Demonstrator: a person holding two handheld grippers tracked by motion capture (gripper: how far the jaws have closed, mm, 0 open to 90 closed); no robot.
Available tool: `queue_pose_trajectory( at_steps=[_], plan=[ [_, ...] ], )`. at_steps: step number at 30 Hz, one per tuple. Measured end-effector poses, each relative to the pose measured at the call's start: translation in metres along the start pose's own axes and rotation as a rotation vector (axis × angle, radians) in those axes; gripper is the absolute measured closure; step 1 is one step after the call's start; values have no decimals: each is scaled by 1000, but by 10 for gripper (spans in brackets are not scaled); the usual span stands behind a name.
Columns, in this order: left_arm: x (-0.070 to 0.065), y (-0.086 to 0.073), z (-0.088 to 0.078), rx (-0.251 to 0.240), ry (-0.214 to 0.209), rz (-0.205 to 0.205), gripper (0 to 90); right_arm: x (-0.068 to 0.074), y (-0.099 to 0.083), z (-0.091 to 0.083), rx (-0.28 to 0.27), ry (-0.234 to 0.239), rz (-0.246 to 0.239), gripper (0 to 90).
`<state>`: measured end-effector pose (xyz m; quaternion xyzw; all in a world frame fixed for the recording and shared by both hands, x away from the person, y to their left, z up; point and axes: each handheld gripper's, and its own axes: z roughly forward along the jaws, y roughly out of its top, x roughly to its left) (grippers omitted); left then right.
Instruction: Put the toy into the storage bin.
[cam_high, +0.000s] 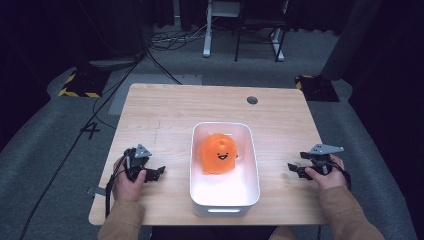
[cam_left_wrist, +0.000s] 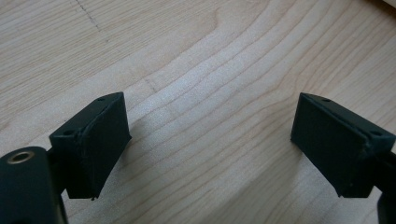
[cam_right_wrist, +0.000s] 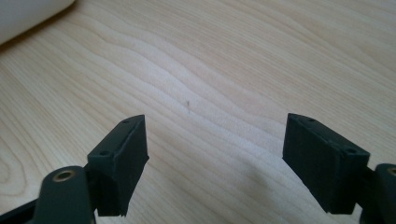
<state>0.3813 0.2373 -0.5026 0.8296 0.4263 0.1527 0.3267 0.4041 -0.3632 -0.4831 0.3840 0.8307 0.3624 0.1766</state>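
An orange plush toy (cam_high: 218, 154) with a smiling face sits inside a white rectangular bin (cam_high: 200, 192) in the middle of the wooden table (cam_high: 165, 107). To the bin's left, my left gripper (cam_high: 158, 172) rests low over the table, its jaws open and pointing toward the bin. In the left gripper view the left gripper (cam_left_wrist: 210, 140) has bare wood between its pads. On the bin's right side, my right gripper (cam_high: 293, 168) is held the same way, open and empty. The right gripper (cam_right_wrist: 215, 163) shows only wood grain between its jaws, with the bin's corner (cam_right_wrist: 28, 14) at the upper left.
A round cable hole (cam_high: 252, 100) lies near the table's far edge. Grey carpet surrounds the table, with cables (cam_high: 95, 120) trailing at the left and desk legs (cam_high: 207, 35) beyond. Bare wood stretches behind the bin and on both sides.
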Motion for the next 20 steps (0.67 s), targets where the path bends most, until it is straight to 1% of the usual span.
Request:
queue_pose_trajectory(
  at_steps=[3, 5, 7, 8, 9, 12, 13, 14, 15, 16, 20],
  plan=[
    [0, 0, 0, 0, 0, 0, 119, 2, -9, 3, 5, -1, -11, 228],
    [0, 0, 0, 0, 0, 0, 118, 2, -11, 4, 2, -2, -16, 226],
    [0, 0, 0, 0, 0, 0, 118, 4, -17, 7, -2, -6, -6, 219],
    [0, 0, 0, 0, 0, 0, 118, 3, -19, 7, -10, -5, -11, 208],
    [0, 0, 0, 0, 0, 0, 118, 2, -20, 7, -16, 3, -6, 208],
    [0, 0, 0, 0, 0, 0, 118, 2, -21, 6, -12, 6, 3, 198],
    [0, 0, 0, 0, 0, 0, 118, 1, -21, 6, -9, 19, -17, 171],
    [0, 0, 0, 0, 0, 0, 119, 2, -21, 7, -7, 27, -17, 155],
    [0, 0, 0, 0, 0, 0, 118, 2, -21, 7, -7, 27, -17, 155],
    [0, 0, 0, 0, 0, 0, 118, 2, -22, 6, -6, 37, -29, 151],
    [0, 0, 0, 1, 4, -1, 113, 1, -22, 6, -6, 38, -29, 151]
  ],
)
